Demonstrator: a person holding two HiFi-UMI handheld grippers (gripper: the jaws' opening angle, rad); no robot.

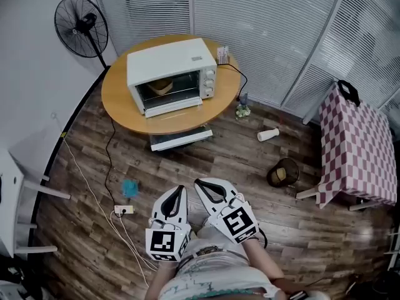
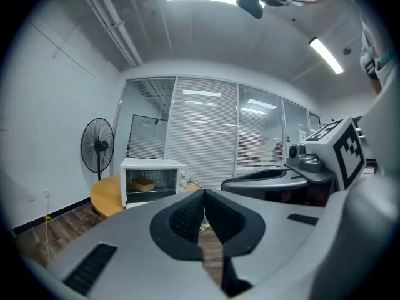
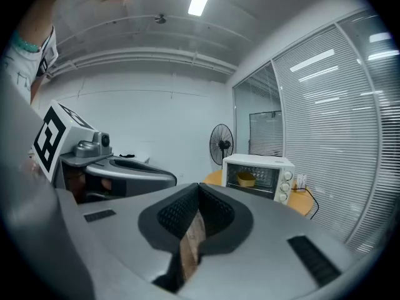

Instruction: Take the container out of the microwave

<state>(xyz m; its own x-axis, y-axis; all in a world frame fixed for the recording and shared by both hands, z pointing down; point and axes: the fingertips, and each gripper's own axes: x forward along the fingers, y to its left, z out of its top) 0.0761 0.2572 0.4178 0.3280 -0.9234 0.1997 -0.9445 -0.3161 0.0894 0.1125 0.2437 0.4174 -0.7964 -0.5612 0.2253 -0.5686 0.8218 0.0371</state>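
A white microwave [image 1: 169,74] stands on a round wooden table [image 1: 119,105] across the room. Behind its front glass sits a tan container [image 1: 160,86], which also shows as the container [image 2: 144,184] and the container [image 3: 245,179] in the two gripper views. My left gripper [image 1: 180,189] and right gripper [image 1: 197,182] hang side by side close to my body, over the wooden floor and well short of the table. Both point toward the microwave [image 2: 153,179]. The left gripper [image 2: 203,195] is shut with nothing in it, and so is the right gripper [image 3: 199,189].
A standing fan [image 1: 81,24] is behind the table at the left. On the floor lie a white bottle [image 1: 269,134], a dark round bin [image 1: 283,172], a power strip [image 1: 124,210] with cables and a blue scrap [image 1: 130,187]. A checked-cloth table [image 1: 356,142] stands at the right.
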